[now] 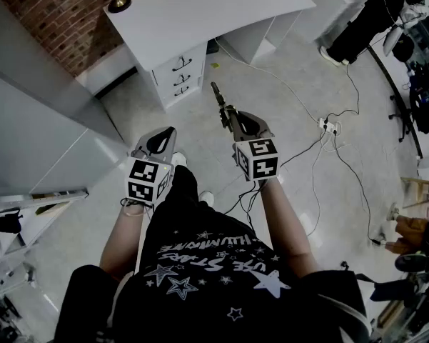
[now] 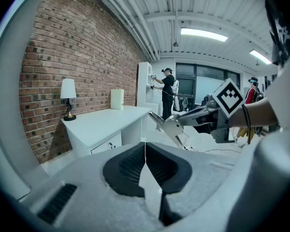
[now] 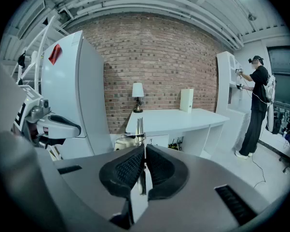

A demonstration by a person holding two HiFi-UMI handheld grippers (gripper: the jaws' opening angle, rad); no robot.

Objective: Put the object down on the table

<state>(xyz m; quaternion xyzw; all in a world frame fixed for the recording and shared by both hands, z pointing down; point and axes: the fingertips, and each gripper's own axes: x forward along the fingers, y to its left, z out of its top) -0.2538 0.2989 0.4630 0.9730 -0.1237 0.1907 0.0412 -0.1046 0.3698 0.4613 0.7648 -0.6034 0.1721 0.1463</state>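
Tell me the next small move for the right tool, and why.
Probably carry the right tool forward toward the table. It is shut on a thin metal piece and hangs over the floor, short of the table, so there is nothing under it to set the piece on yet.

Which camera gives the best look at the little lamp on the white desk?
The left gripper view: the lamp shows whole and largest, shade to base. The right gripper view shows it whole but smaller; the head view cuts off most of its shade.
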